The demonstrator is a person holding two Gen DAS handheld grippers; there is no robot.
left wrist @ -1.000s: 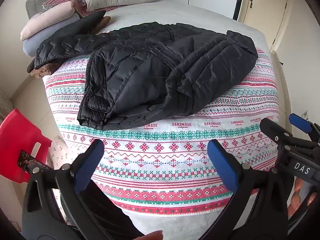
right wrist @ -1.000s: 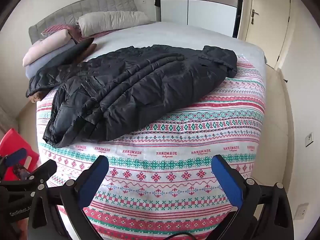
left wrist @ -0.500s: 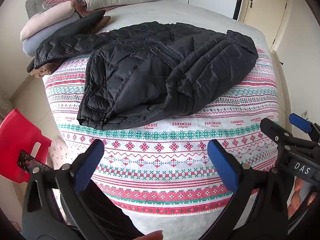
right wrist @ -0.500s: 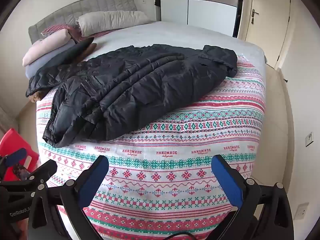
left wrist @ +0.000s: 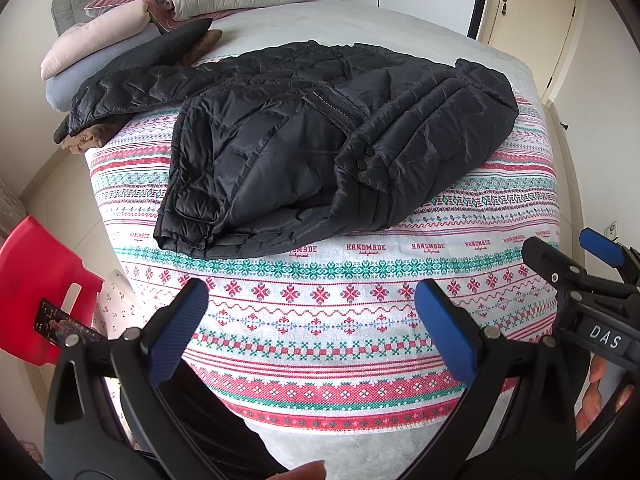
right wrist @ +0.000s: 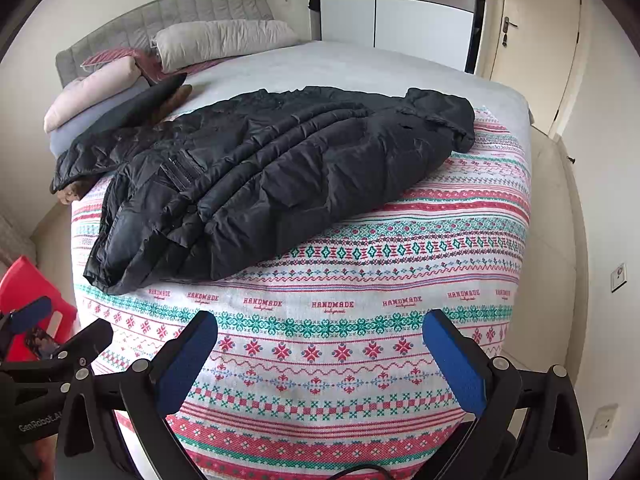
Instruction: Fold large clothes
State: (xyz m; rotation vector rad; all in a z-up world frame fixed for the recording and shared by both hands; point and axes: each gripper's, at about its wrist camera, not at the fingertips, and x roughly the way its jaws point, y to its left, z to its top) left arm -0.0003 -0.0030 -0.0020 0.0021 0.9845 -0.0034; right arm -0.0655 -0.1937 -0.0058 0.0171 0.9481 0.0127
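Claws [left wrist: 310, 312] [right wrist: 320, 344] wide apart — empty

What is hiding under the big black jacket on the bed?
The black jacket lies on a patterned blanket over the grey bed. Its sleeve end covers something brown at the bed's edge; what that is stays hidden.

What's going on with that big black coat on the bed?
Someone is getting ready to fold it. The black puffer jacket lies loosely bunched on a patterned blanket on the bed. The person holds a left tool and a right tool, both open and empty, near the foot of the bed. Neither touches the jacket.
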